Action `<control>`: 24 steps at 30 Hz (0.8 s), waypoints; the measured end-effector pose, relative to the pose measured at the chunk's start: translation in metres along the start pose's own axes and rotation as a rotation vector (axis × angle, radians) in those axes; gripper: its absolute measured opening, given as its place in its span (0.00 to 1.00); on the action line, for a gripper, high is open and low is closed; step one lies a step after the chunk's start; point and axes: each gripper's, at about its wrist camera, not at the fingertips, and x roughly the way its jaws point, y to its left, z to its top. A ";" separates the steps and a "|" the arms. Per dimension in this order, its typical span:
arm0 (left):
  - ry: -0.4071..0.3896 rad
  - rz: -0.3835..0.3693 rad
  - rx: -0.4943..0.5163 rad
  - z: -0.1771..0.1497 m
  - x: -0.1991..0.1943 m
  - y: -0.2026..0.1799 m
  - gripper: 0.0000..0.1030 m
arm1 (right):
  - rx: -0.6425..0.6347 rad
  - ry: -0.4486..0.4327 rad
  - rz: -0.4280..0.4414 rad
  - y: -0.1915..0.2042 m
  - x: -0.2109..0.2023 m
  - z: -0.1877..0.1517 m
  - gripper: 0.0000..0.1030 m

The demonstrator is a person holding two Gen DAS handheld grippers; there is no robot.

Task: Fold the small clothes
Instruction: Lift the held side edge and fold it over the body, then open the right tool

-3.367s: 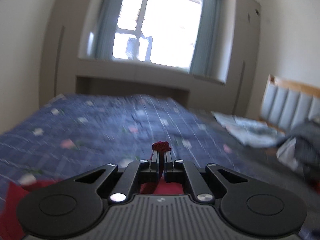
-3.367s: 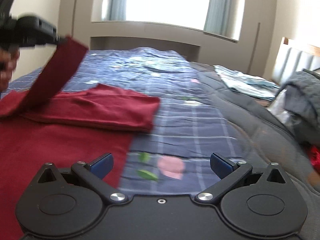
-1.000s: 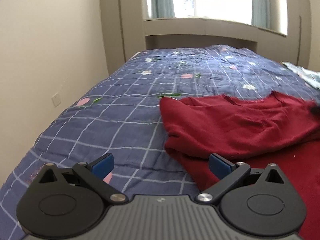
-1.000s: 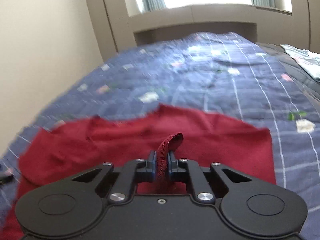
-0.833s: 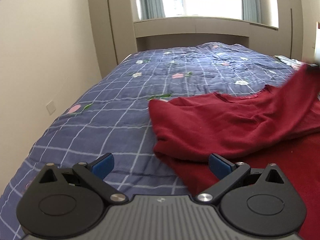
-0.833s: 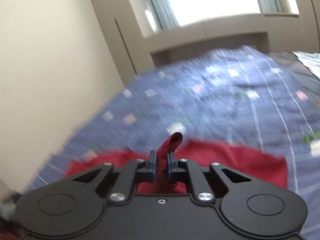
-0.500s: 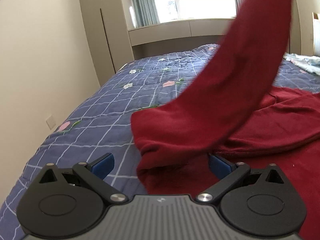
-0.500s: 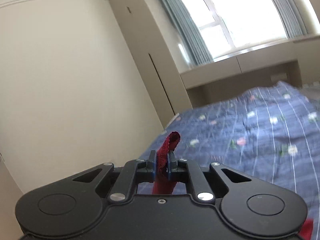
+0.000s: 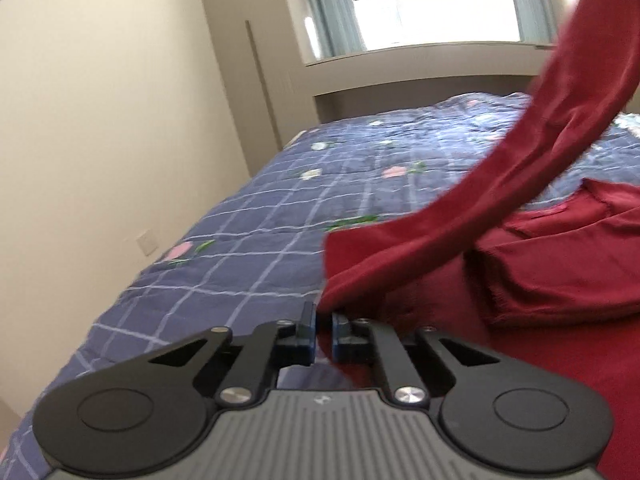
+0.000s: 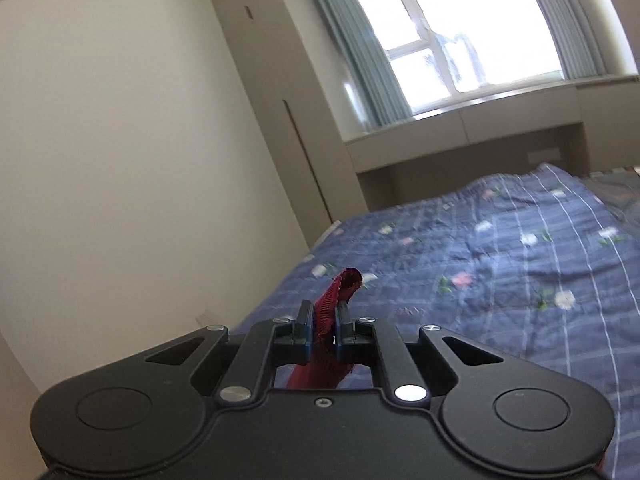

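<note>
A dark red garment (image 9: pixel 560 280) lies partly folded on the blue checked quilt (image 9: pixel 280 220). One sleeve (image 9: pixel 540 140) rises in a taut band from the garment's near left corner up to the top right. My left gripper (image 9: pixel 324 320) sits at that corner; its jaws are closing and nearly together, with red cloth between the pads. In the right wrist view, my right gripper (image 10: pixel 323 316) is shut on the sleeve's hemmed end (image 10: pixel 340 292), held high above the quilt (image 10: pixel 520 260). The rest of the garment is hidden below it.
A cream wall (image 9: pixel 100 140) runs close along the bed's left side. At the bed's far end are a window (image 10: pixel 480 40) with blue-grey curtains and a low cabinet ledge (image 10: pixel 460 132). Light-patterned bedding (image 9: pixel 628 124) shows at the far right.
My left gripper has gone from wide open to pinched on the garment's near corner. My right gripper has lifted the sleeve end from the bed to high in the air, pulling the sleeve taut.
</note>
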 end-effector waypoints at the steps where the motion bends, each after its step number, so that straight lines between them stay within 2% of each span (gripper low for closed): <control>1: 0.003 0.012 -0.003 -0.002 -0.001 0.002 0.05 | 0.004 0.008 -0.011 -0.004 -0.001 -0.006 0.10; 3: 0.023 0.030 0.001 -0.005 0.000 0.005 0.04 | 0.018 0.026 -0.037 -0.015 -0.004 -0.020 0.10; 7: 0.086 0.012 -0.008 -0.013 0.003 0.006 0.04 | 0.057 0.085 -0.104 -0.042 -0.003 -0.058 0.10; 10: 0.122 -0.032 -0.022 -0.016 0.004 0.008 0.06 | 0.103 0.134 -0.146 -0.063 0.001 -0.085 0.10; 13: 0.150 -0.085 -0.040 -0.017 0.004 0.017 0.15 | 0.116 0.166 -0.173 -0.076 0.002 -0.107 0.10; 15: 0.169 -0.096 -0.040 -0.018 0.001 0.025 0.28 | 0.114 0.178 -0.180 -0.080 0.002 -0.118 0.11; 17: 0.186 -0.101 -0.052 -0.020 -0.002 0.033 0.56 | 0.092 0.189 -0.197 -0.081 0.002 -0.127 0.11; 18: 0.199 -0.113 -0.069 -0.022 -0.005 0.039 0.62 | 0.080 0.195 -0.212 -0.081 0.001 -0.131 0.11; 20: 0.228 -0.121 -0.107 -0.024 -0.005 0.047 0.80 | 0.064 0.202 -0.233 -0.081 -0.001 -0.139 0.12; 24: 0.269 -0.116 -0.191 -0.026 -0.011 0.063 0.93 | 0.047 0.218 -0.262 -0.086 -0.003 -0.152 0.14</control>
